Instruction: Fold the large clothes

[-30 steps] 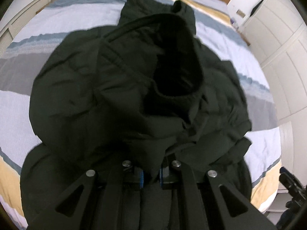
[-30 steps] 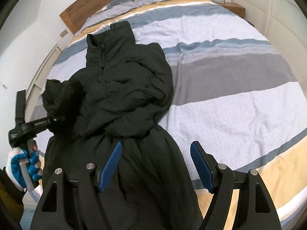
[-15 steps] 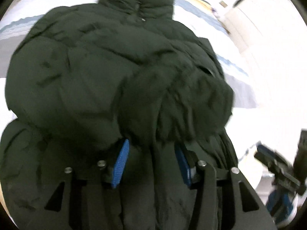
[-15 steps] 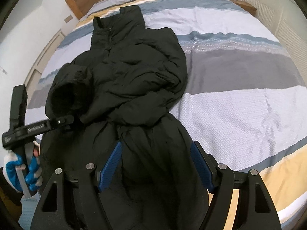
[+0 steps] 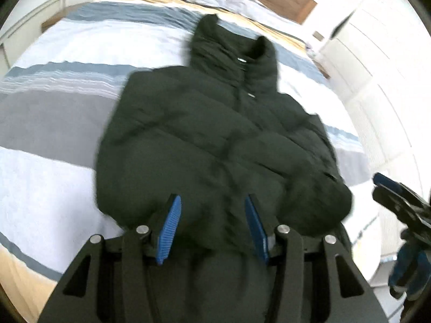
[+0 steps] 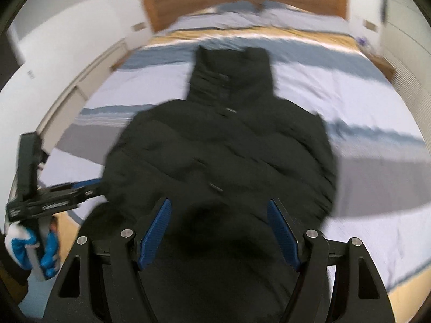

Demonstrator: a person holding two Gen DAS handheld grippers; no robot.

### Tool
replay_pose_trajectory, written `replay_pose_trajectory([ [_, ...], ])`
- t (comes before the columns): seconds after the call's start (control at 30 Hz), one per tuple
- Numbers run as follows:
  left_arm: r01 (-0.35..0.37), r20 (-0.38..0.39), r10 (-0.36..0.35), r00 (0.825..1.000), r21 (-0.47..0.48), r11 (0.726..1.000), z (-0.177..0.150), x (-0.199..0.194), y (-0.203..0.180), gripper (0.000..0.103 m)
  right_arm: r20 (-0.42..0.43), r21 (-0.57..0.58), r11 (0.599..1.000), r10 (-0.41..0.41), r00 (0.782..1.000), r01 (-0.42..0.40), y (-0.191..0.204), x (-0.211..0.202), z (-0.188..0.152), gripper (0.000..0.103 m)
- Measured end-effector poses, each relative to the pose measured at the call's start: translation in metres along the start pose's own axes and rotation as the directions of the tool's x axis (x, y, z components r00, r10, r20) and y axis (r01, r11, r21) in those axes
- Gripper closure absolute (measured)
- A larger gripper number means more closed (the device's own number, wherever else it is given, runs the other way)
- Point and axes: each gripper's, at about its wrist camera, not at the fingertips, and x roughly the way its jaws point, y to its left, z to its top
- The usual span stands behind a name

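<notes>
A large black puffer jacket (image 5: 215, 134) lies on the striped bed, collar toward the headboard, both sleeves folded in over its body. It also fills the middle of the right wrist view (image 6: 223, 156). My left gripper (image 5: 212, 226) is open and empty above the jacket's lower part. My right gripper (image 6: 219, 231) is open and empty over the jacket's lower middle. The left gripper (image 6: 80, 188) shows at the left of the right wrist view, at the jacket's left edge. The right gripper (image 5: 398, 199) shows at the right edge of the left wrist view.
The bed (image 6: 363, 102) has a blue, grey, white and yellow striped cover and a wooden headboard (image 6: 242, 2). White wardrobe doors (image 5: 382, 62) stand to the right of the bed. A low white cabinet (image 6: 80, 86) runs along its left side.
My left gripper has let go of the sleeve, opened, and pulled back; the sleeve now lies folded on the jacket. My right gripper has swung left, over the jacket's middle.
</notes>
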Motion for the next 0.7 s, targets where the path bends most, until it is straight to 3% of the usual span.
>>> replay_pose_trajectory([
  [0.13,-0.022,0.023,0.022,0.999,-0.009,1.000,0.010,0.011,0.023,0.055,-0.016,-0.090,0.995,0.049,0.999,-0.050,0.043,0.032,0.011,0.030],
  [0.23,-0.030,0.020,0.030,0.999,-0.005,1.000,0.010,0.030,0.029,0.055,-0.061,-0.108,0.994,0.029,0.998,-0.036,0.052,0.059,0.006,0.030],
  [0.43,-0.055,0.020,0.055,0.998,0.015,0.998,-0.001,0.074,0.029,0.055,-0.158,-0.131,0.989,-0.083,0.984,0.063,0.033,0.107,-0.019,0.030],
  [0.57,-0.043,0.023,0.043,0.999,0.013,0.999,-0.011,0.091,0.032,0.050,-0.198,-0.065,0.997,-0.042,0.979,0.030,0.007,0.131,-0.039,0.030],
  [0.7,-0.065,0.033,0.063,0.997,0.059,0.996,-0.017,0.103,0.027,0.042,-0.203,-0.101,0.995,-0.046,0.978,0.026,0.004,0.151,-0.049,0.029],
])
